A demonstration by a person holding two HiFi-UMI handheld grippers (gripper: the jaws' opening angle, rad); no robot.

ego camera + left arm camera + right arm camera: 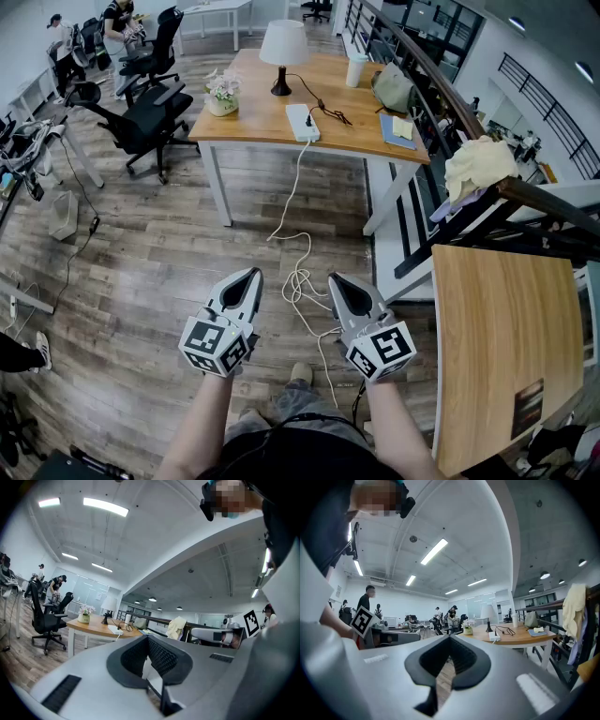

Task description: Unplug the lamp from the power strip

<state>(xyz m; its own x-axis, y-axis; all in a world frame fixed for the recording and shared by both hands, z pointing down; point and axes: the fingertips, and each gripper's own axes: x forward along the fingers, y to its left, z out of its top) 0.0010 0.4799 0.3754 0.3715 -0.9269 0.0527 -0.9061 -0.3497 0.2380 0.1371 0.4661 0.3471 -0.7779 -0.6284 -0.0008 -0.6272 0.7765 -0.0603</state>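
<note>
A lamp (283, 52) with a white shade stands on the wooden desk (258, 117) far ahead. Its black cord runs to a plug (308, 119) seated in the white power strip (302, 123) near the desk's front edge. My left gripper (254, 273) and right gripper (332, 278) are held side by side low in the head view, well short of the desk, both level, shut and empty. The left gripper view shows the lamp (108, 606) and strip (114, 628) small beyond the closed tips (147, 639). In the right gripper view the lamp (489, 616) and strip (494, 636) show beyond the tips (450, 638).
The strip's white cable (298, 272) trails in loops over the wood floor between me and the desk. A flower pot (223, 94), cup (355, 68) and bag (394, 87) share the desk. Office chairs (141, 117) stand left; a railing (441, 89) and another tabletop (506, 347) are right.
</note>
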